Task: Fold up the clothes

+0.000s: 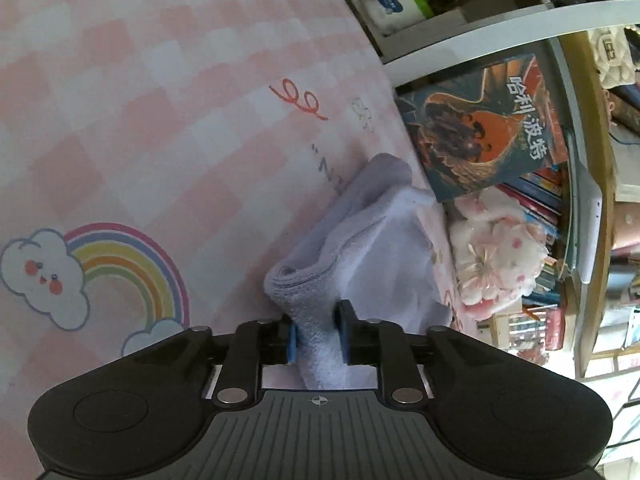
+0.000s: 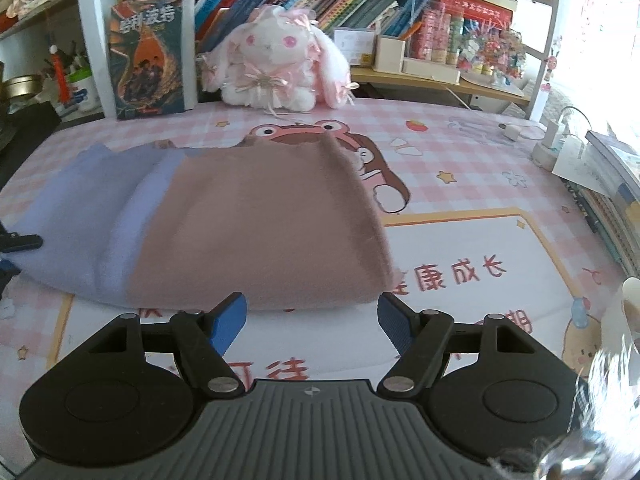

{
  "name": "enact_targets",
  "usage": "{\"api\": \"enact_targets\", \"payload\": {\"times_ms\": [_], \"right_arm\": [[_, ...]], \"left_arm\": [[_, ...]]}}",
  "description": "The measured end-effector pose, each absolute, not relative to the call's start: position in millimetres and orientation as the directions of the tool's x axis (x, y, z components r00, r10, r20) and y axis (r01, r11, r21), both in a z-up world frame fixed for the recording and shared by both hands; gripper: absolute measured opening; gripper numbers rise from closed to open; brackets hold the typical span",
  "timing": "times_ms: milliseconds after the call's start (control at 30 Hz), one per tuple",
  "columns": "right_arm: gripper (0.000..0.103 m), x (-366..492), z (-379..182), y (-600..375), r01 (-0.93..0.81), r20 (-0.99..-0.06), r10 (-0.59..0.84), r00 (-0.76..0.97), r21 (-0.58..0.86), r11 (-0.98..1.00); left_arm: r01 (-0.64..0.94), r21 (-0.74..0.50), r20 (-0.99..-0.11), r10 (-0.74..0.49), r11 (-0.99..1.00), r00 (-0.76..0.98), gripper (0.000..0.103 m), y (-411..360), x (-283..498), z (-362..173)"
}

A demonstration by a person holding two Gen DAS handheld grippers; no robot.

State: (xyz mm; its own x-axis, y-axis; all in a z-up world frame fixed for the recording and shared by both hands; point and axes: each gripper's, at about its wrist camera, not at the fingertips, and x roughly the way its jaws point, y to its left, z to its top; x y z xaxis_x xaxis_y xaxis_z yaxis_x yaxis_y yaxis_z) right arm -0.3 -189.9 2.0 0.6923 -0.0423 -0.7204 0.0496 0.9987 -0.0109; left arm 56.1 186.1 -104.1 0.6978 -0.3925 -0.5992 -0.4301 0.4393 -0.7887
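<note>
Left gripper (image 1: pixel 316 340) was clamped on the cloth's (image 2: pixel 224 216) bunched lilac end; right gripper (image 2: pixel 312 320) hovered wide open, empty, just short of its brown end. The cloth lay lengthwise left-to-right across the table (image 2: pixel 460 240).

Pink checked desk mat (image 2: pixel 460 152) carries lilac-and-brown cloth (image 2: pixel 256 220), plush rabbit (image 2: pixel 276 68), upright book (image 2: pixel 150 52).

A pink-and-white checked cover (image 2: pixel 472 168) lies over the bench, printed with a pastel rainbow (image 1: pixel 132 264), a white cloud with rosy cheeks (image 1: pixel 40 268), a brown frog and yellow stars. The garment (image 2: pixel 224 224) is dusty pinkish-brown across most of its width and pale lavender at one end. Both black grippers have blue fingers (image 2: pixel 230 320), and a white plush rabbit (image 2: pixel 276 64) wears pink bows.
</note>
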Motion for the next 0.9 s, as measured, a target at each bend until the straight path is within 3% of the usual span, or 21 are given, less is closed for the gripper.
{"api": "enact_targets", "payload": {"times_ms": [133,200,333,567,733,900], "right_arm": [[0.071,12,0,-206,0.072,-0.727,-0.062,0.684,-0.017,0.997],[0.071,23,-1,-217,0.070,-0.731,-0.056,0.680,-0.011,0.998],[0.071,44,-2,-240,0.064,-0.740,-0.043,0.672,0.000,0.998],[0.066,78,-10,-280,0.014,-0.770,0.044,0.636,0.068,0.998],[0.041,89,-25,-297,-0.094,-0.794,0.200,0.574,0.179,0.979],[0.030,94,-34,-302,-0.182,-0.792,0.302,0.531,0.242,0.953]], "left_arm": [[-0.413,-0.819,-0.560,-0.395,0.399,0.728,0.038,181,60,-104],[-0.412,-0.829,-0.546,-0.389,0.377,0.742,0.038,182,59,-106],[-0.434,-0.799,-0.578,-0.333,0.416,0.745,0.018,178,56,-102],[-0.459,-0.757,-0.606,-0.236,0.465,0.760,0.010,166,45,-92],[-0.475,-0.723,-0.615,-0.155,0.502,0.773,0.009,153,37,-77],[-0.425,-0.694,-0.574,-0.090,0.581,0.814,0.008,130,31,-42]]}}
